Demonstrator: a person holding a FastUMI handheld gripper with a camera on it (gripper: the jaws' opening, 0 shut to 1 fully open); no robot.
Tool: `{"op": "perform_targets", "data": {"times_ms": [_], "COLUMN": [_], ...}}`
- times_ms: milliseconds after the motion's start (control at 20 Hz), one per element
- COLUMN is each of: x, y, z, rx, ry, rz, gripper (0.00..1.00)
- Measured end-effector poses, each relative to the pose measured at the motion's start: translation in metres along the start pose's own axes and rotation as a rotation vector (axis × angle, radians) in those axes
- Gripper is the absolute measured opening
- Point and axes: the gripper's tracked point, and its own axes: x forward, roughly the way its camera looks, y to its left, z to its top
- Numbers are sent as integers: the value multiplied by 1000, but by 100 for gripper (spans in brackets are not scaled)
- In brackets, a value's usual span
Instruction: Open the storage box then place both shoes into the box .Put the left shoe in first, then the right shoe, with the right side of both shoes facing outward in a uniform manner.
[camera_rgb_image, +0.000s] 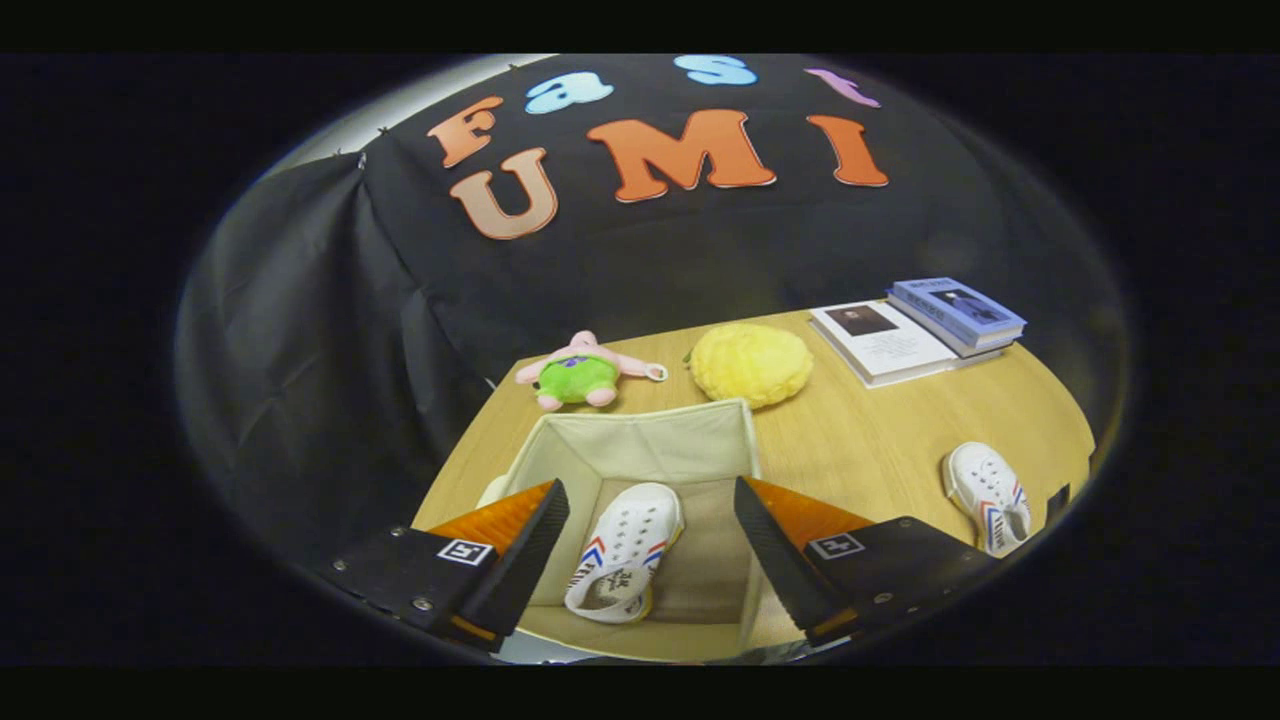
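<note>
Gripper (650, 545) spread wide, holding nothing, above the open storage box (640, 445). One white shoe (625, 550) with red-blue stripes lies inside the box between the fingers, toe toward 12 o'clock; print on its insole unreadable. Second shoe (988, 497) on the table (870, 440) at 3 o'clock of the box. Beyond the box: plush toy (580, 375) at 11, yellow cushion (750, 362) at 1, books (920, 328) at 2, cover text too small.

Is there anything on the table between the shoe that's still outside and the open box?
Nothing visible. The second shoe lies on bare table beside the open storage box, which already holds the first shoe. The gripper hangs open above the box. The plush toys and books lie beyond.
</note>
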Motion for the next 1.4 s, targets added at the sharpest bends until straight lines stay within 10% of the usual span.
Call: {"op": "perform_targets", "data": {"times_ms": [650,1400], "x": [-42,-56], "y": [-192,-359], "z": [19,-63], "rx": [-3,-1], "ry": [-67,107], "rz": [-219,-335], "gripper": [99,99]}}
